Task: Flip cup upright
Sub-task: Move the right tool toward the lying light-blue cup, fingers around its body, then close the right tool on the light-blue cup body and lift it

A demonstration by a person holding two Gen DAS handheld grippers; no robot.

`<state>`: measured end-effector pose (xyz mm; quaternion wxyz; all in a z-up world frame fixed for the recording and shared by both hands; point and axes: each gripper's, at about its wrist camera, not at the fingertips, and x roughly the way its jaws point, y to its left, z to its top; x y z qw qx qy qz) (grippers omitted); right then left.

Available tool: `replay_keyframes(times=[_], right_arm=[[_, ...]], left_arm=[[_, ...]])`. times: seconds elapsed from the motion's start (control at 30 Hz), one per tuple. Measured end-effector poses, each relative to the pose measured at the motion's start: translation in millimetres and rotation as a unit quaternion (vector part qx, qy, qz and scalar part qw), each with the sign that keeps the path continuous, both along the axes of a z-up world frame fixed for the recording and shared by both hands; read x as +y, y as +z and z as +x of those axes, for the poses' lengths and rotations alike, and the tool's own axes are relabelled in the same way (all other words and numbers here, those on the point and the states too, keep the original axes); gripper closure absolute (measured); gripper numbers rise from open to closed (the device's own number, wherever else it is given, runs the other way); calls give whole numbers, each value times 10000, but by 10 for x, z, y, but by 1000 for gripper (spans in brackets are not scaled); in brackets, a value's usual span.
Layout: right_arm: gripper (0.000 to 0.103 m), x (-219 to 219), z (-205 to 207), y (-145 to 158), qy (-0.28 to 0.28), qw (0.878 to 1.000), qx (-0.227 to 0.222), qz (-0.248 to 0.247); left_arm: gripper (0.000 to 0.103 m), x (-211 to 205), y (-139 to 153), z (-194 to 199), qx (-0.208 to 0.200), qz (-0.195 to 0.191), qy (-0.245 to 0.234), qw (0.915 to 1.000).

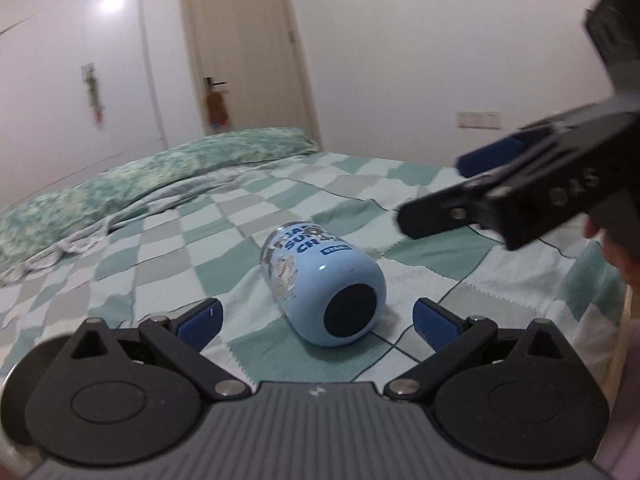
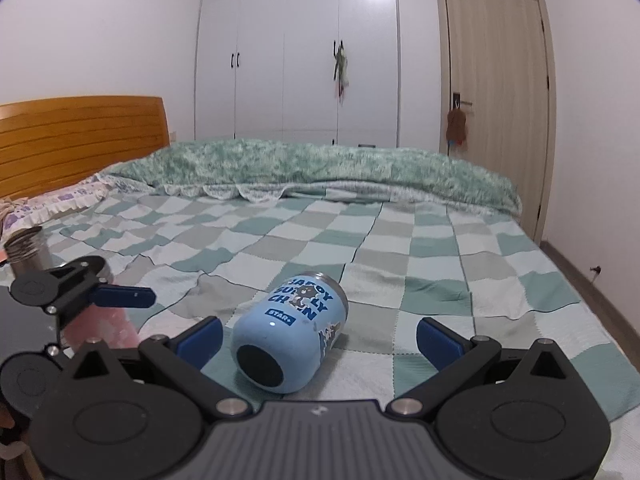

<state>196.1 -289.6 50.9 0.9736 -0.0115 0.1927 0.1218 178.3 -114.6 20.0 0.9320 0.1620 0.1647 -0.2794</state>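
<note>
A light blue cup [image 1: 320, 284] with cartoon print lies on its side on the checkered bedspread, its dark round base toward both cameras; it also shows in the right wrist view [image 2: 288, 332]. My left gripper [image 1: 318, 324] is open, its blue pads on either side of the cup's base, not touching. My right gripper [image 2: 320, 338] is open, the cup lying just ahead between the pads, nearer the left one. The right gripper also shows in the left wrist view [image 1: 480, 184], raised at the right. The left gripper shows at the left of the right wrist view [image 2: 120, 296].
A green-and-grey checkered bedspread [image 2: 400, 248] covers the bed, with a rolled green quilt [image 2: 320, 168] along the far side. A wooden headboard [image 2: 80, 136] and a steel cup [image 2: 28, 252] are at the left. Wardrobe [image 2: 296, 52] and door [image 2: 496, 92] stand behind.
</note>
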Motion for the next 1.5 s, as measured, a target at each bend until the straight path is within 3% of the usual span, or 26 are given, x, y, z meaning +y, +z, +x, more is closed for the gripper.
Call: replay_keyframes(times=[0.13, 0.4, 0.9, 1.27, 1.33, 1.4, 1.5], right_arm=[[0, 71, 256, -32, -46, 9997, 224, 30], [0, 214, 657, -105, -142, 9982, 569, 81], [0, 553, 1154, -162, -338, 9928, 1152, -40], [0, 656, 1579, -446, -736, 9718, 2239, 87], [2, 648, 1617, -521, -786, 9679, 2379, 207], [14, 615, 1634, -565, -695, 9647, 2490, 504], [15, 598, 1589, -565, -718, 9632, 2488, 719]], left_arm=[[0, 78, -30, 171, 48, 25, -339, 9994], [0, 235, -41, 520, 35, 92, -574, 9983], [0, 723, -71, 1018, 53, 573, -761, 9954], [0, 775, -220, 1179, 265, 821, -1259, 9883], [0, 760, -230, 1167, 252, 868, -1280, 9876], [0, 755, -225, 1146, 235, 888, -1309, 9871], [0, 753, -200, 1107, 204, 875, -1333, 9870]])
